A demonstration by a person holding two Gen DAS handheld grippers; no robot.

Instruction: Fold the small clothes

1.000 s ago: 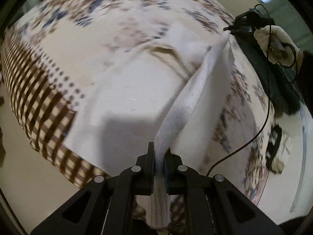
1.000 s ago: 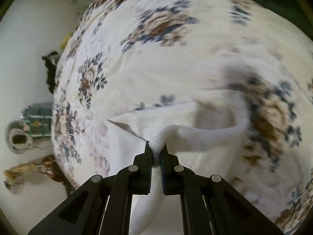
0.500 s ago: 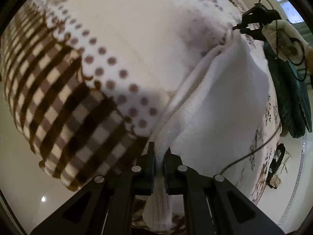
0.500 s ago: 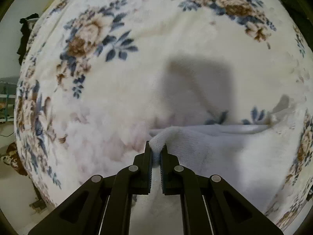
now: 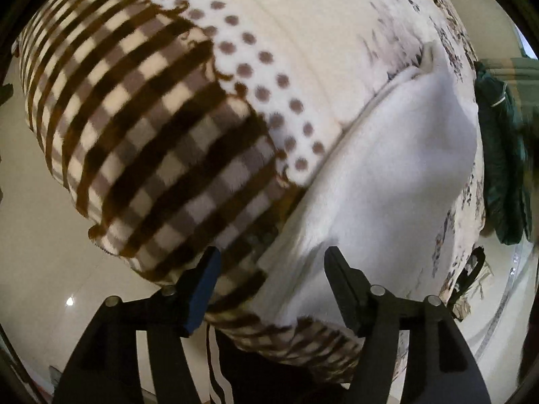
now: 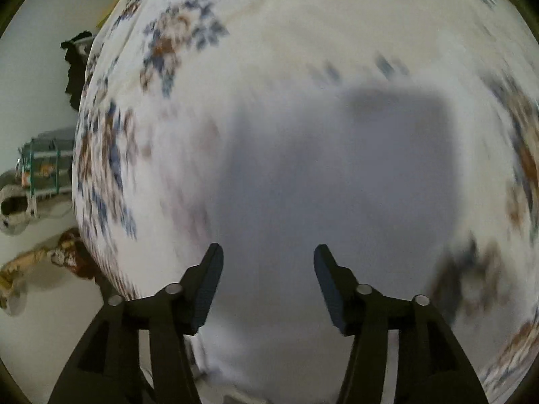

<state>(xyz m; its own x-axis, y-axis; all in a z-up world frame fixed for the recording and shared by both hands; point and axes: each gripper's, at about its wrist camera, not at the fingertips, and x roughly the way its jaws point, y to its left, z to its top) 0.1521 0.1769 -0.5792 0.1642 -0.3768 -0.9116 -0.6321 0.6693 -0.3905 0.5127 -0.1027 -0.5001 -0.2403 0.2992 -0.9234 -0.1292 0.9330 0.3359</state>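
Observation:
A small white knit garment (image 5: 387, 175) lies folded on the blanket-covered bed, stretching from just ahead of my left gripper (image 5: 269, 266) away to the upper right. My left gripper is open and empty, its jaws spread above the garment's near end. My right gripper (image 6: 267, 259) is open and empty over the floral blanket (image 6: 269, 67). A pale cloth (image 6: 269, 353), probably the same garment, shows low between the right fingers; blur hides its edges. A grey shadow (image 6: 370, 168) falls ahead of the right gripper.
The blanket's brown checked border (image 5: 151, 141) hangs over the bed edge at left. A dark green cloth (image 5: 502, 155) lies at the right edge. Clutter and a basket (image 6: 43, 168) stand on the floor left of the bed.
Both grippers have opened and let go of the white garment, which now lies on the bed. Both have drawn back a little from it.

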